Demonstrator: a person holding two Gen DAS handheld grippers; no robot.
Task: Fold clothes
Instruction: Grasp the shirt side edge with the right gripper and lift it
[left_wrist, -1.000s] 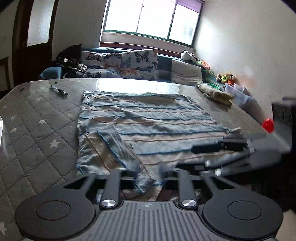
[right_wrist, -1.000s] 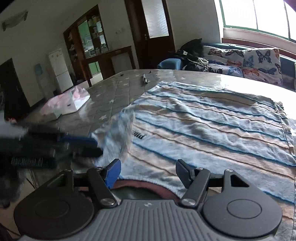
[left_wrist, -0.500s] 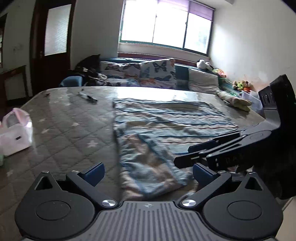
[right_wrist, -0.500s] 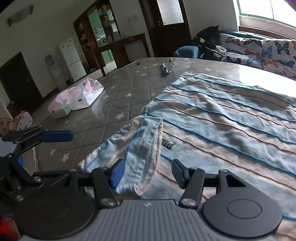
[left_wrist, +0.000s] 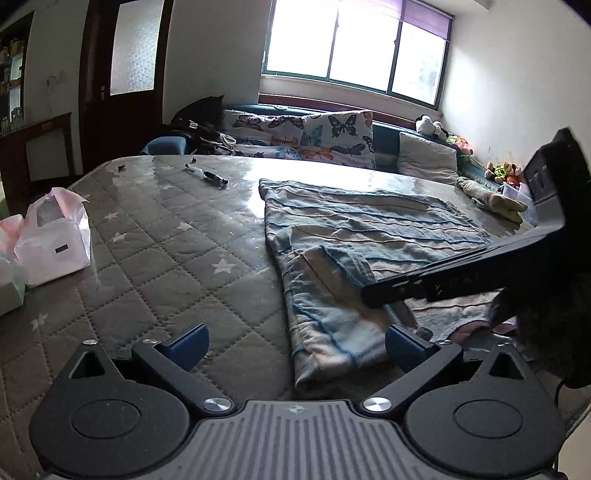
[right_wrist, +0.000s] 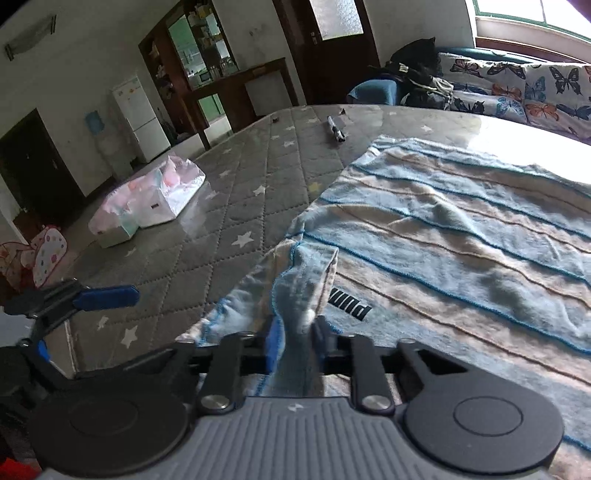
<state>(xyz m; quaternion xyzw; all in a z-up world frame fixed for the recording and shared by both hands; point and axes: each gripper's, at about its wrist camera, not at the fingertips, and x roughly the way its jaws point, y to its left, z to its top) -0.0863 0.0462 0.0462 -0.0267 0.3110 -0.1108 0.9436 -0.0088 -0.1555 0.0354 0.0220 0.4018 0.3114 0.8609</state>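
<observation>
Currently mid-fold: right gripper (right_wrist: 297, 341) pinching the folded-over sleeve edge of the striped shirt (right_wrist: 461, 236) lying flat ahead on the desk (right_wrist: 221, 221), left gripper (left_wrist: 295, 347) spread and empty; next, probably carrying that edge across the shirt body.

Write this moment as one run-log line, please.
task: fold clothes | right gripper: shut on striped shirt sleeve | left gripper: open, empty | shirt: flat on table
</observation>
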